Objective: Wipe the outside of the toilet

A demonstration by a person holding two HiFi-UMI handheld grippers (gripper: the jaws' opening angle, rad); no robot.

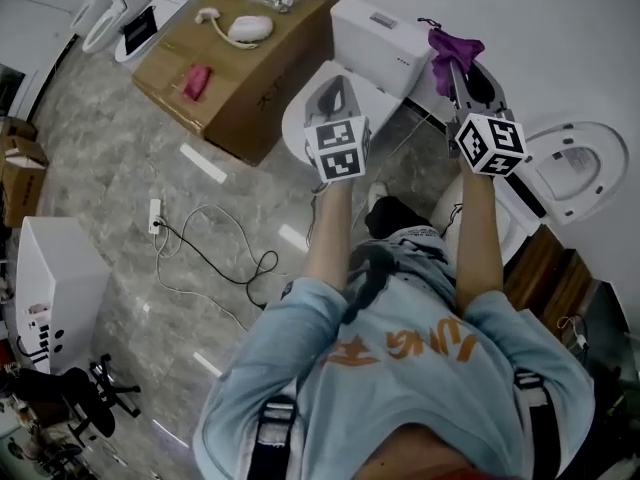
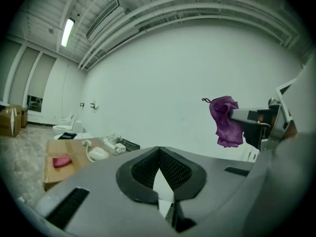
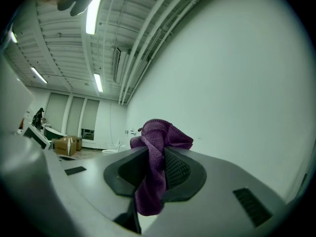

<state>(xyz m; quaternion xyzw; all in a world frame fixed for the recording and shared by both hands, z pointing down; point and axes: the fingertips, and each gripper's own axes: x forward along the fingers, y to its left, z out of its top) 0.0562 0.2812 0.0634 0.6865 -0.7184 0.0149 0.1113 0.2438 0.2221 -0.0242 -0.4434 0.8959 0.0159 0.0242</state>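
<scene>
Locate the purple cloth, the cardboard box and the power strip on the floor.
purple cloth (image 3: 148, 191), right gripper view, on its hanging lower fold.
cardboard box (image 1: 275, 93), head view, on its side face.
power strip (image 1: 155, 215), head view, on the middle of its white body.

Cool, even, fairly bright light falls from long white fluorescent ceiling tubes (image 3: 96, 4), one of them glaring in the left gripper view (image 2: 68, 32). The glossy grey marble floor (image 1: 120, 178) mirrors them as pale streaks, and shadows are soft. Both gripper views bulge strongly and fall to black at their round edges. The purple terry cloth (image 3: 155, 147) is sharp; the far room is hazier.
</scene>
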